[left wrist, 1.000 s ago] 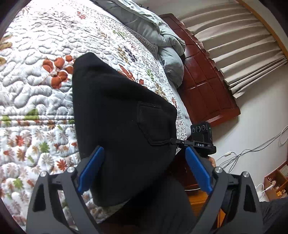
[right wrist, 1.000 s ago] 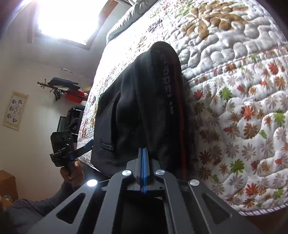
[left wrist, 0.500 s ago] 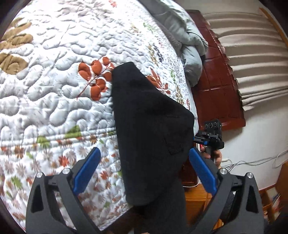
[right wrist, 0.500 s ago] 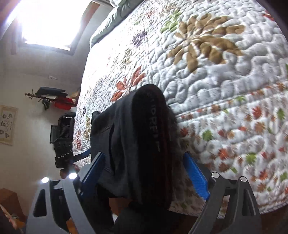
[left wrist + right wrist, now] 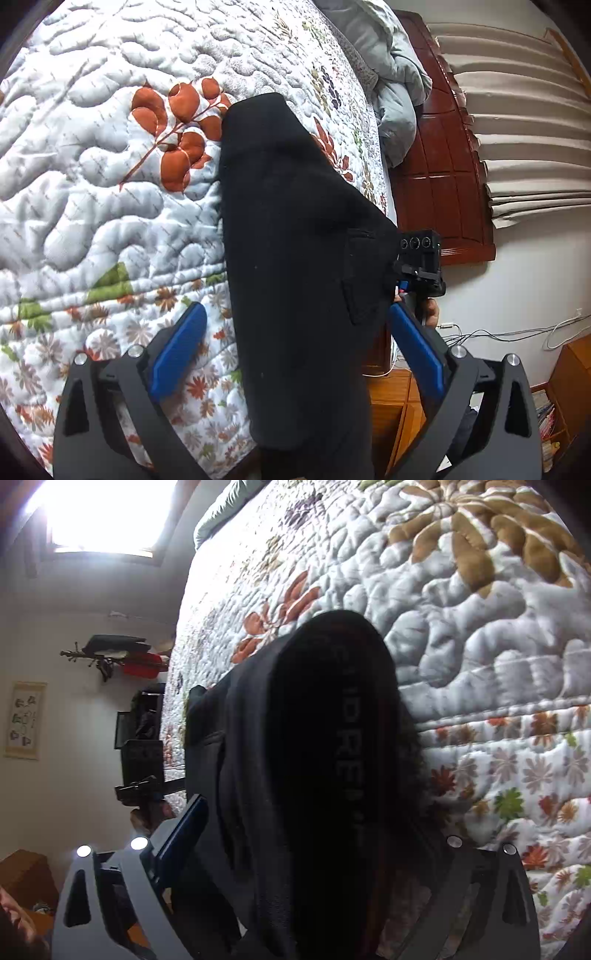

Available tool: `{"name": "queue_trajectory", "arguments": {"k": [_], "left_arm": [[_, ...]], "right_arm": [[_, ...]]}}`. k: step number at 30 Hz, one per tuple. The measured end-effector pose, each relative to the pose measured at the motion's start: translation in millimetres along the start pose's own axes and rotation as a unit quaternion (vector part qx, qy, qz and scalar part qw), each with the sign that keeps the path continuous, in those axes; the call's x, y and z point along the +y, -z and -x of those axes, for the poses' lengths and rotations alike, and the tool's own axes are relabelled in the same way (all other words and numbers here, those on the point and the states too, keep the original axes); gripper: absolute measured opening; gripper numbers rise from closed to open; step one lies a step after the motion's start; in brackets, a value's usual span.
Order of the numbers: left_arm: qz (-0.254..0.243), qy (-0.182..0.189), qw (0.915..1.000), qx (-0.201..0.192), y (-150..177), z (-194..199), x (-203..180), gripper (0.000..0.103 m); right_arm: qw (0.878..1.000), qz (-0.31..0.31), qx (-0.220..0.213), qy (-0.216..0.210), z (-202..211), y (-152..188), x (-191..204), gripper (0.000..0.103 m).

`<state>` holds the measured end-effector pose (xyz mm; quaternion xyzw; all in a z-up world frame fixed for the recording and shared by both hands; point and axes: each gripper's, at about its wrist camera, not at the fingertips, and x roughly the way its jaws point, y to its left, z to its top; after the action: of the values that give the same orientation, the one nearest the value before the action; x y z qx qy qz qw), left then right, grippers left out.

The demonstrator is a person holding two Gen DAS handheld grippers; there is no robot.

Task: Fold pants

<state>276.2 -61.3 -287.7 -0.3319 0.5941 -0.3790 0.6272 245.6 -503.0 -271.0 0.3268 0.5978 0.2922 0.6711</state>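
Note:
The folded black pants lie on the flowered quilt and hang over the bed's near edge. My left gripper is open, its blue pads standing apart on either side of the pants without touching them. In the right wrist view the pants show a grey lettered stripe. My right gripper is opening around them. Its left pad is clear of the cloth; the other pad is hidden behind the pants. Each gripper shows small in the other's view, held by a hand.
A dark red wooden headboard and a bunched grey duvet are at the bed's far end. Beige curtains hang behind. Cables run on the floor by a wooden nightstand. A bright window is opposite.
My right gripper went from shut on the pants to wide open, letting them go. Both grippers drew back a little, and the left view rolled and sank toward the quilt.

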Motion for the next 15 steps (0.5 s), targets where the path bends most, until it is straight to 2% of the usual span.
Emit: {"name": "queue_trajectory", "arguments": {"k": [4,7,9,10,14,15], "left_arm": [[-0.022,-0.002,0.9996,0.017,-0.1,-12.9,-9.3,0.098],[-0.018,-0.008,0.9997,0.017,-3.2,-21.3,-11.7,0.098],[-0.016,-0.007,0.9997,0.015,-4.6,-25.8,-14.5,0.098],[-0.016,-0.01,0.9997,0.015,-5.1,-28.4,-16.2,0.098],[-0.014,-0.022,0.9996,0.012,-6.6,-32.5,-21.2,0.097],[-0.014,-0.028,0.9994,0.011,-6.3,-32.8,-22.8,0.091]], "right_arm": [[1.0,0.003,0.003,0.007,-3.1,0.2,2.6,0.097],[1.0,0.001,-0.001,0.014,-4.5,0.5,6.6,0.091],[1.0,-0.008,-0.004,0.018,-3.9,2.1,4.7,0.076],[1.0,-0.009,-0.004,0.018,0.2,2.9,0.3,0.075],[1.0,-0.005,-0.008,0.021,0.1,1.5,2.9,0.052],[1.0,-0.003,-0.009,0.024,-0.1,2.0,5.2,0.049]]}}
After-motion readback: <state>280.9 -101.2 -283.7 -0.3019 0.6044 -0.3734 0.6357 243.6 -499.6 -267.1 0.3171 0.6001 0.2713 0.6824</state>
